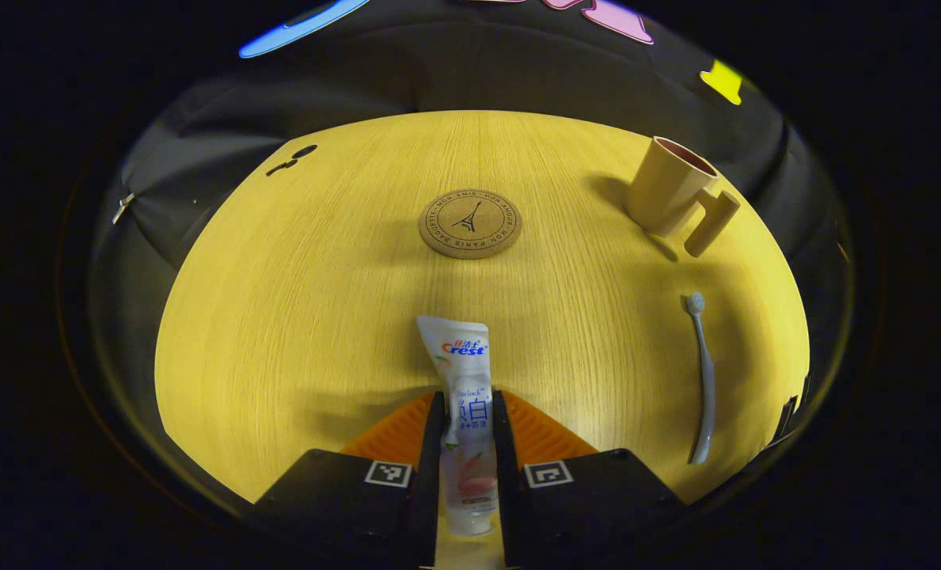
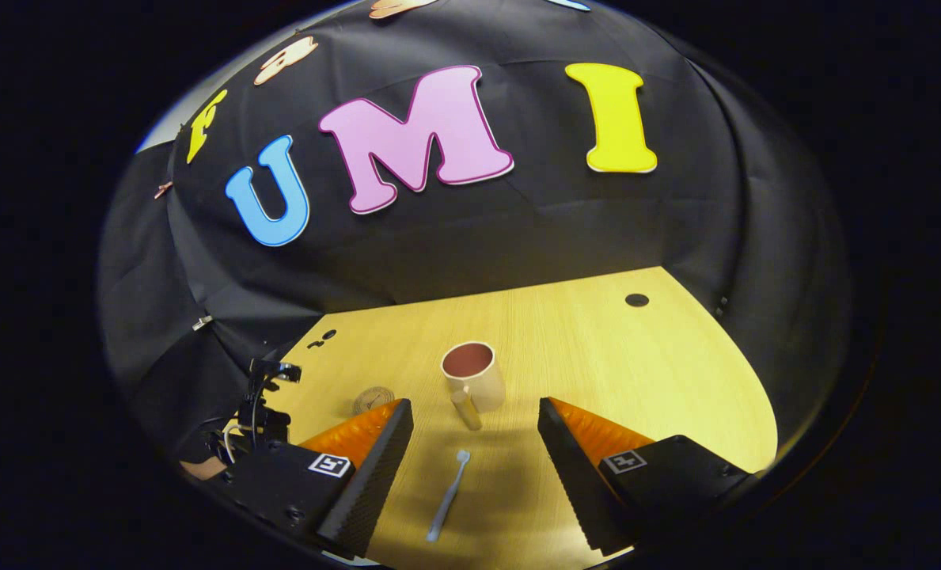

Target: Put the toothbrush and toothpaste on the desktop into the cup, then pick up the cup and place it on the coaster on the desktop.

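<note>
1. Left gripper [image 1: 470,431] clamped on toothpaste [image 1: 464,396], low on desktop [image 1: 296,317]; soft tube, best pinched mid-body.
2. Right gripper [image 2: 476,443] spread wide above toothbrush [image 2: 448,495]; light, slim, slippery.
3. Cup [image 2: 474,374] upright, coaster [image 1: 469,223] apart.

My left gripper view low over the desktop [image 1: 296,317], right gripper view higher, both facing the cup [image 2: 474,372].
</note>
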The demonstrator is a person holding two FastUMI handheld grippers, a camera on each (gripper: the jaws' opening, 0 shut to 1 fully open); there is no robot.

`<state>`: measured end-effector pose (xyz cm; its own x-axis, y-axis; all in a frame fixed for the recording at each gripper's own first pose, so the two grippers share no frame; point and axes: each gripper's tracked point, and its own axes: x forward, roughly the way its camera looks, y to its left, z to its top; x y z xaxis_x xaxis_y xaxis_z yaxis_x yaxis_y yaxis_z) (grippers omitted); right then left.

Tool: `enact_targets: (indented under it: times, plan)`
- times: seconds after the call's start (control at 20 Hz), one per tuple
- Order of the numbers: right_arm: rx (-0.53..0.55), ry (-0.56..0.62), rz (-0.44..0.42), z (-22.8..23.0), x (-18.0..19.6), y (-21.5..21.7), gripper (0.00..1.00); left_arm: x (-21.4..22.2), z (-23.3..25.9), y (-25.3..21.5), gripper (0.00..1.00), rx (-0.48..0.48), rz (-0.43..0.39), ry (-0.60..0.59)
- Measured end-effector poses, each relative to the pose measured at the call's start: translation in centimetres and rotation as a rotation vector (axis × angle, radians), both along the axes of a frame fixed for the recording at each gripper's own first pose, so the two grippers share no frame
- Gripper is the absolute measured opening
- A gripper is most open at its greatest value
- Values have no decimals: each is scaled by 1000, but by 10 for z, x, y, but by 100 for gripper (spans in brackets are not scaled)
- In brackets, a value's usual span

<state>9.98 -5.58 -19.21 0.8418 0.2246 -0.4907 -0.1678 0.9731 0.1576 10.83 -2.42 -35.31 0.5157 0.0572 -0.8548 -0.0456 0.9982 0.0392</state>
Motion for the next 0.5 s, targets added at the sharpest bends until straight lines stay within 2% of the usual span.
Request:
enact_targets:
  times: [0.2,0.5]
  plan:
    - [-40,88,-34,-29,-9,-4,98,2,0,3,27,13,-4,-22]
    - [-81,242,-81,-72,-22,19,98,-8,17,2,25,-17,-64,-51]
